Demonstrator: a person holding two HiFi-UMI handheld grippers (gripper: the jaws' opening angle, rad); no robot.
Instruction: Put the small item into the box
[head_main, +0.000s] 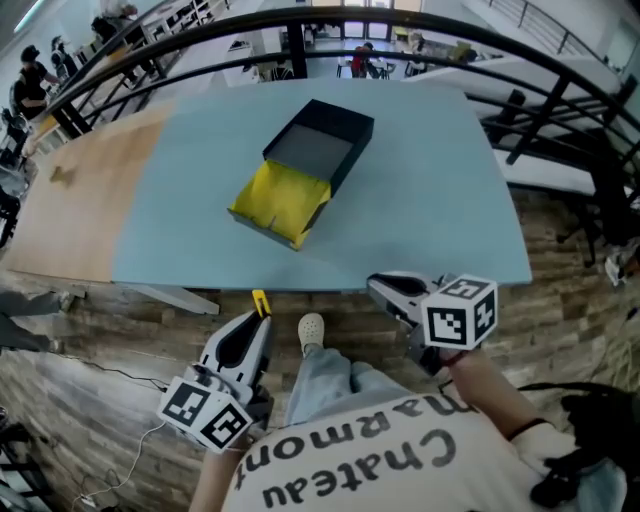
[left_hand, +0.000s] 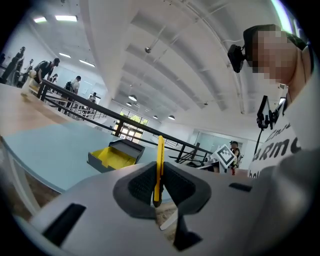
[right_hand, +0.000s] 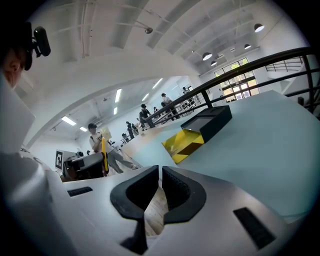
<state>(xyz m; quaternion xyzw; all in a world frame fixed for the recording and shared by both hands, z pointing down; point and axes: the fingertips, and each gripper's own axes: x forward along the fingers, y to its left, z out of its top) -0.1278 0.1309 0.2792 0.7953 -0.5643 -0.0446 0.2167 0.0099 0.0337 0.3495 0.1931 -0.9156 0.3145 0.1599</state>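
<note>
Yellow strip (head_main: 261, 301) pinched in left gripper (head_main: 257, 318), long axis pointing forward, off near edge of blue table (head_main: 440, 210). Open box (head_main: 345, 125) ahead, slightly right, well apart. Right gripper (head_main: 385, 288) empty, jaws nearly together. Looks like forward reach next.

- A big open work hall, lab-like: a white ribbed ceiling (left_hand: 165, 60) with strip lights (left_hand: 65, 18) spanned the top of the left gripper view.
- Black railings (head_main: 400, 25) curved along the head view's top.
- People (head_main: 30, 75) stood among desks, upper left.
- Wood-plank floor (head_main: 560, 250) lay under a pale blue table (head_main: 430, 180).
</note>
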